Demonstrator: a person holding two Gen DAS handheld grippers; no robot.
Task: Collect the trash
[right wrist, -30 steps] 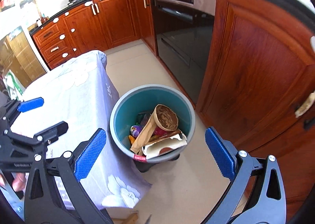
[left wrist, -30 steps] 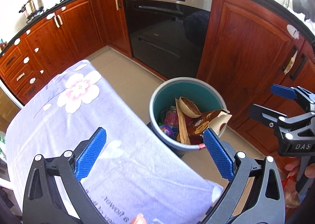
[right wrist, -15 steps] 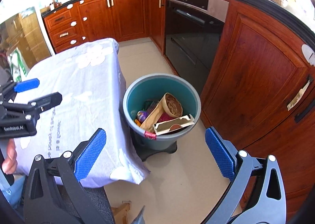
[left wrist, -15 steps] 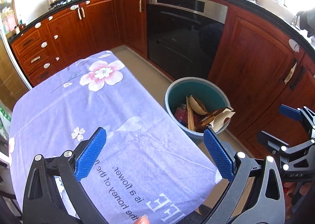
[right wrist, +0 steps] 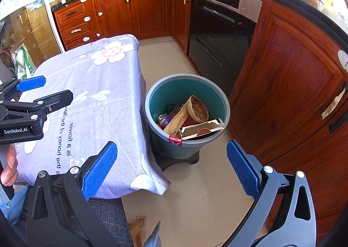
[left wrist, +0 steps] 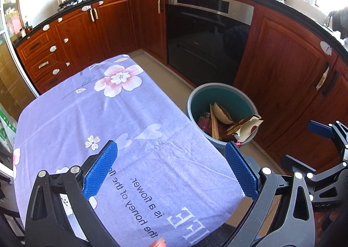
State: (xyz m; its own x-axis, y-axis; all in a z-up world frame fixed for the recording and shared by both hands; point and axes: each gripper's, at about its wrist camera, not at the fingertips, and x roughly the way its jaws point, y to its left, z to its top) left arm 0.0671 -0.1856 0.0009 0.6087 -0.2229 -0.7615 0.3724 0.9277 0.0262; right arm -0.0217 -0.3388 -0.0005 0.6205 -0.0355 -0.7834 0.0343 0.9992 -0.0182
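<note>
A grey bin with a teal inside (left wrist: pixel 230 92) (right wrist: pixel 226 105) stands on the floor beside the table. It holds a brown paper bowl (right wrist: pixel 199 110), a torn cardboard box (right wrist: pixel 202 130) (left wrist: pixel 245 128) and coloured wrappers. My left gripper (left wrist: pixel 171 169) hangs open over the lilac flowered tablecloth (left wrist: pixel 104 116) with nothing between its fingers. My right gripper (right wrist: pixel 171 169) is open too, above the floor just in front of the bin. Each gripper shows at the edge of the other's view.
Red-brown kitchen cabinets (right wrist: pixel 293 86) and a black built-in oven (right wrist: pixel 219 34) ring the floor close behind the bin. A grey woven chair seat (right wrist: pixel 106 218) sits under the table's near edge. Beige floor (right wrist: pixel 195 192) lies between the bin and me.
Both grippers have pulled back and up from the bin. The bin now looks smaller, and more of the tablecloth is in sight. Both stay open.
</note>
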